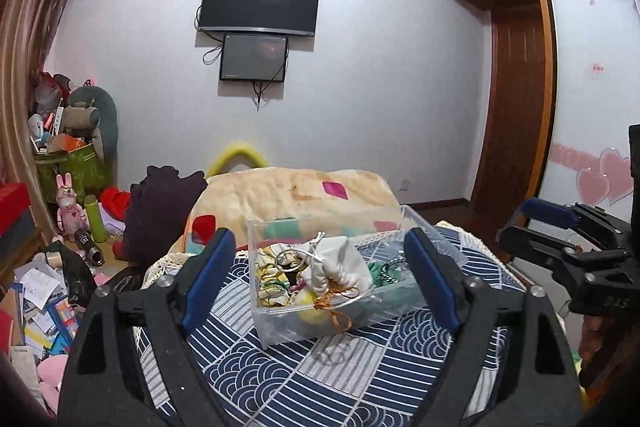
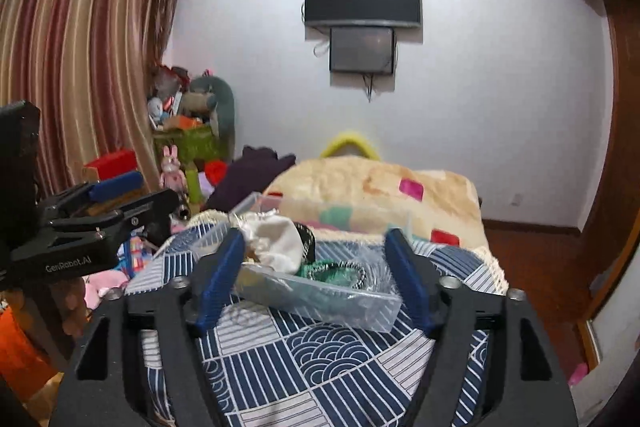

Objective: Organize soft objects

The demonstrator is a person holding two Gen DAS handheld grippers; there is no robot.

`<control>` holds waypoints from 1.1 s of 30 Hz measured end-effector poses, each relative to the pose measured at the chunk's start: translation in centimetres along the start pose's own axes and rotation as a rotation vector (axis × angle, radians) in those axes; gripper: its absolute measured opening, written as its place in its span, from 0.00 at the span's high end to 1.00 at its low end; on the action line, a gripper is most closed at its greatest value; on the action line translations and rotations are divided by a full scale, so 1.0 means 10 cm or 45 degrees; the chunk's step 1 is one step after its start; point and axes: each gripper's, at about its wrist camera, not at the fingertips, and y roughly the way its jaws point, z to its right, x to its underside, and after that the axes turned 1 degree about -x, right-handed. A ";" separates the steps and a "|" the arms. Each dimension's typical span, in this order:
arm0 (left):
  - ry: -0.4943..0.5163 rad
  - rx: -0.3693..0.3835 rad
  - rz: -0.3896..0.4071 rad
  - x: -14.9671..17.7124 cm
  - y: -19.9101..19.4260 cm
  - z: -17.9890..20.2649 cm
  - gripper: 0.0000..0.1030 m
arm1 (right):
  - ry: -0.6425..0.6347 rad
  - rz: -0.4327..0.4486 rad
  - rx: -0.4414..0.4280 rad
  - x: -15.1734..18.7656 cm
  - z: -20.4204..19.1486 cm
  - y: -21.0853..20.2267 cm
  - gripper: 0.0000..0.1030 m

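Bed with navy-and-white patterned quilt (image 1: 320, 379) carries the clear rectangular plastic bin (image 1: 280, 323) near its middle. Inside, a white cloth drawstring pouch (image 1: 344, 267): judged light, limp, best pinched at the gathered neck. Left gripper (image 1: 316, 279) and right gripper (image 2: 316, 275): fingers apart, empty.

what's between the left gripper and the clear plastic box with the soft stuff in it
Only bare blue and white patterned bedspread lies between the open left gripper and the clear plastic box in the left wrist view; nothing blocks the way.
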 end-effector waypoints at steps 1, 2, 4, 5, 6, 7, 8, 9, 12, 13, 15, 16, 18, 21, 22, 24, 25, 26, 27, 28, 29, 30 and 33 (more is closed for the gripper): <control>-0.004 0.006 0.009 0.01 -0.04 0.00 0.10 | -0.003 0.021 0.010 0.00 -0.01 -0.04 0.16; -0.002 0.011 0.018 0.02 -0.07 0.01 0.08 | -0.002 0.036 0.018 0.01 -0.03 -0.06 0.15; 0.009 0.022 0.027 0.04 -0.12 0.05 0.07 | 0.009 0.042 0.030 0.01 -0.03 -0.05 0.15; 0.014 0.024 0.030 0.05 -0.14 0.05 0.05 | 0.026 0.043 0.032 0.02 -0.02 -0.05 0.15; 0.022 0.026 0.036 0.07 -0.17 0.06 0.04 | 0.039 0.042 0.029 0.02 -0.01 -0.04 0.14; 0.032 0.027 0.043 0.08 -0.19 0.08 0.02 | 0.056 0.038 0.023 0.03 0.01 -0.02 0.14; 0.038 0.022 0.047 0.10 -0.21 0.09 0.01 | 0.071 0.033 0.021 0.04 0.03 -0.01 0.14; 0.044 0.011 0.051 0.11 -0.23 0.10 0.01 | 0.074 0.031 0.025 0.06 0.03 -0.02 0.14; 0.043 0.023 0.054 0.14 -0.27 0.12 0.01 | 0.067 0.032 0.041 0.10 0.03 -0.02 0.14; 0.041 0.028 0.053 0.14 -0.28 0.13 0.01 | 0.070 0.032 0.038 0.10 0.03 -0.02 0.14; 0.041 0.028 0.050 0.16 -0.28 0.12 0.01 | 0.071 0.036 0.030 0.11 0.03 -0.05 0.14; 0.044 0.024 0.048 0.16 -0.28 0.13 0.01 | 0.069 0.039 0.030 0.12 0.03 -0.07 0.14; 0.050 0.017 0.047 0.17 -0.27 0.13 0.01 | 0.060 0.042 0.035 0.13 0.02 -0.07 0.14; 0.044 0.016 0.043 0.18 -0.26 0.12 0.01 | 0.065 0.039 0.025 0.14 0.02 -0.08 0.14; 0.038 0.017 0.041 0.17 -0.26 0.12 0.01 | 0.068 0.035 0.023 0.14 0.02 -0.08 0.14; 0.028 0.019 0.040 0.17 -0.25 0.10 0.01 | 0.070 0.025 0.017 0.15 0.02 -0.08 0.14; 0.025 0.019 0.039 0.17 -0.25 0.10 0.01 | 0.070 0.025 0.018 0.15 0.02 -0.08 0.14; 0.023 0.018 0.038 0.17 -0.25 0.09 0.01 | 0.069 0.025 0.018 0.16 0.02 -0.08 0.14; 0.023 0.018 0.037 0.17 -0.24 0.09 0.01 | 0.069 0.027 0.018 0.15 0.02 -0.09 0.14; 0.025 0.017 0.037 0.17 -0.25 0.09 0.01 | 0.069 0.028 0.017 0.15 0.02 -0.09 0.14; 0.028 0.014 0.037 0.17 -0.24 0.09 0.01 | 0.069 0.028 0.018 0.15 0.02 -0.09 0.14; 0.030 0.011 0.036 0.17 -0.24 0.10 0.01 | 0.070 0.028 0.018 0.16 0.02 -0.09 0.14; 0.027 0.008 0.036 0.18 -0.25 0.08 0.01 | 0.069 0.031 0.022 0.16 0.02 -0.10 0.14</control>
